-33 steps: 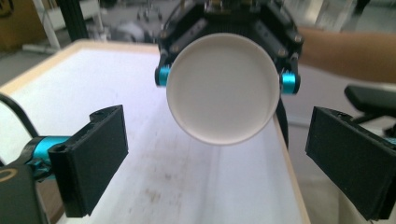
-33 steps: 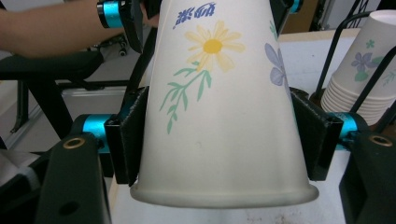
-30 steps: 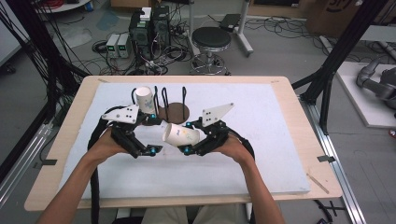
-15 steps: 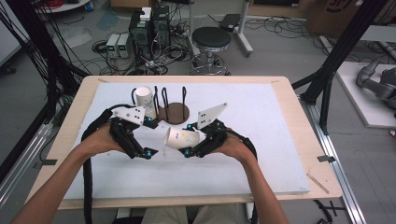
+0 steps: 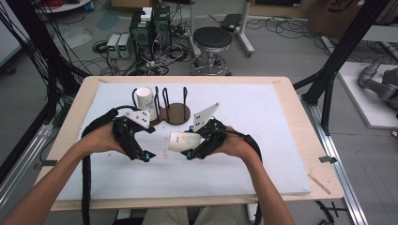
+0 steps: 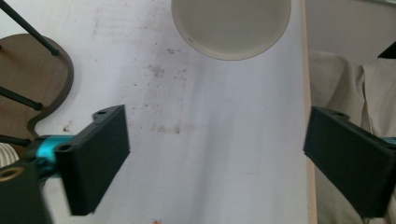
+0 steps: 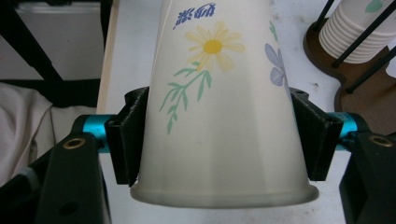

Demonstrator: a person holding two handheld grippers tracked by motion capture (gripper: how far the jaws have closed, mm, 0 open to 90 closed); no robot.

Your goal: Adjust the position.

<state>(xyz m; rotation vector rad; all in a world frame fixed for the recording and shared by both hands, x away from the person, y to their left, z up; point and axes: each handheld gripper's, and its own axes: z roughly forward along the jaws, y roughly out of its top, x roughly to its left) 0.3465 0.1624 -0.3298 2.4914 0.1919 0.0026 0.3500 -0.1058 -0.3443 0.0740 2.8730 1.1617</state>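
Here the right gripper [image 5: 191, 151] is clamped on a paper cup [image 5: 181, 141] printed with flowers; in the right gripper view its two black jaws press the cup's [image 7: 219, 112] sides just above the rolled rim, so the rim sits nearest that hand and the narrower base points away. In the high view the cup lies on its side above the white table mat [image 5: 263, 154], its long axis running roughly level across the table, base toward the left gripper [image 5: 142, 154]. The left gripper view looks straight along that axis: the round end of the cup [image 6: 230, 25] sits ahead at the top of the picture, well apart from the two jaws, which stand wide with bare mat between them and have just been closing a little with nothing held. So the cup lies directly in front of the left gripper, between the two hands, and the right hand is the one on it. Behind the hands stands a brown cup rack [image 5: 176, 112] with black wire loops, a stack of paper cups [image 5: 144, 99] on its left side. Any handover would likely mean bringing the left jaws forward along the cup's axis.
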